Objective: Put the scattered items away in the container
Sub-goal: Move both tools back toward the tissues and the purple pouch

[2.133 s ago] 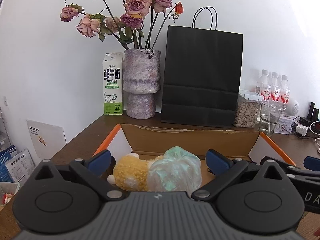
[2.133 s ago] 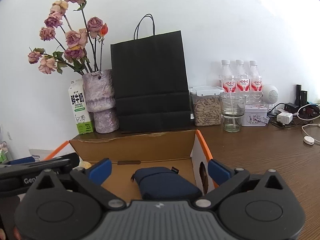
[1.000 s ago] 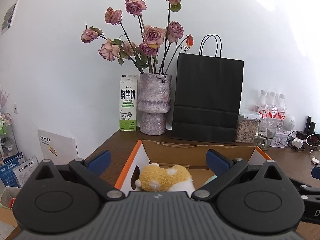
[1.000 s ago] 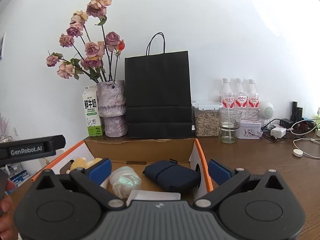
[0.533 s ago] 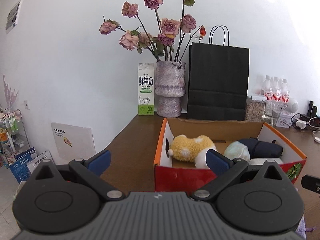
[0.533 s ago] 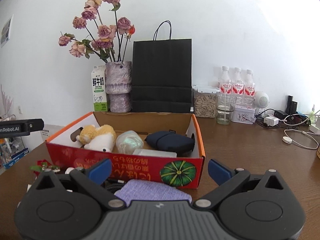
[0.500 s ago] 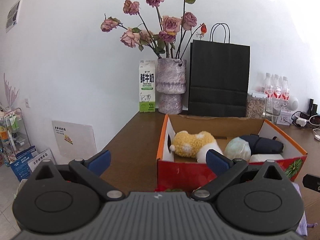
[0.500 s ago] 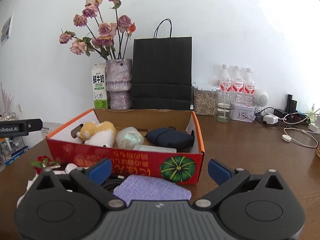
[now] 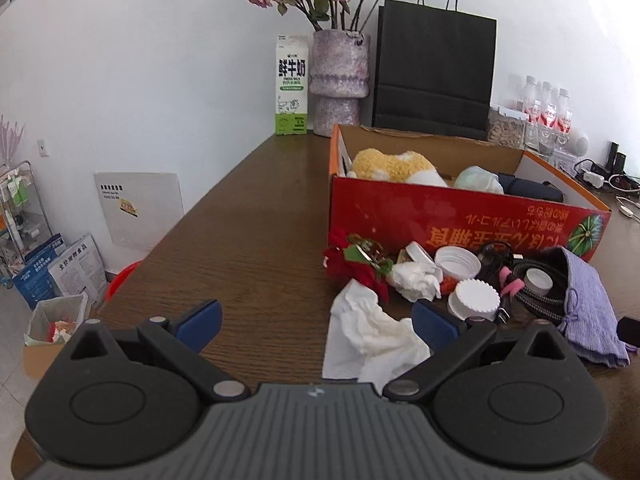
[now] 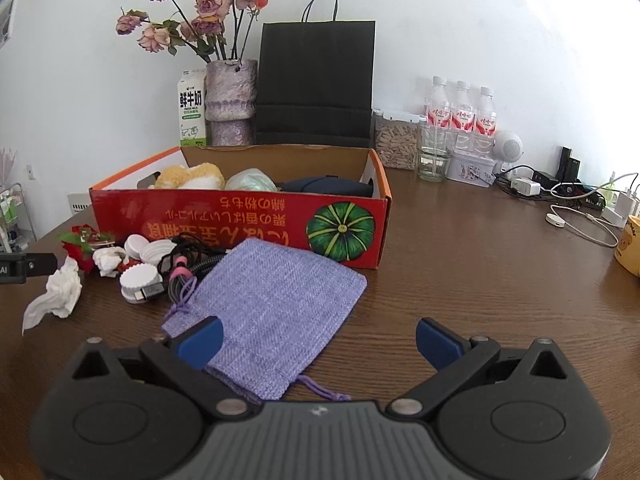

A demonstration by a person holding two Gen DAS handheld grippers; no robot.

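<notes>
A red cardboard box (image 9: pixel 460 220) (image 10: pixel 240 220) holds a yellow plush toy (image 9: pixel 390 165), a pale wrapped bundle (image 9: pixel 478 178) and a dark blue pouch (image 10: pixel 328 188). In front of it lie a crumpled white tissue (image 9: pixel 372 334) (image 10: pixel 56 294), a red flower clip (image 9: pixel 354 264), white caps (image 9: pixel 474 300) (image 10: pixel 138 276), a black cable (image 9: pixel 536 280) and a purple cloth bag (image 10: pixel 272 304) (image 9: pixel 588 308). My left gripper (image 9: pixel 316 320) is open and empty, low over the table by the tissue. My right gripper (image 10: pixel 318 336) is open and empty over the purple bag's near end.
A milk carton (image 9: pixel 292 86), a vase of dried roses (image 9: pixel 340 84) and a black paper bag (image 9: pixel 434 68) stand behind the box. Bottles (image 10: pixel 462 114), a jar, a glass, chargers and cables (image 10: pixel 580 208) are at the right. The table's left edge drops to floor clutter (image 9: pixel 56 276).
Both grippers have pulled back from over the box and dropped low in front of it. The scattered items on the table now show. Both stay open and empty.
</notes>
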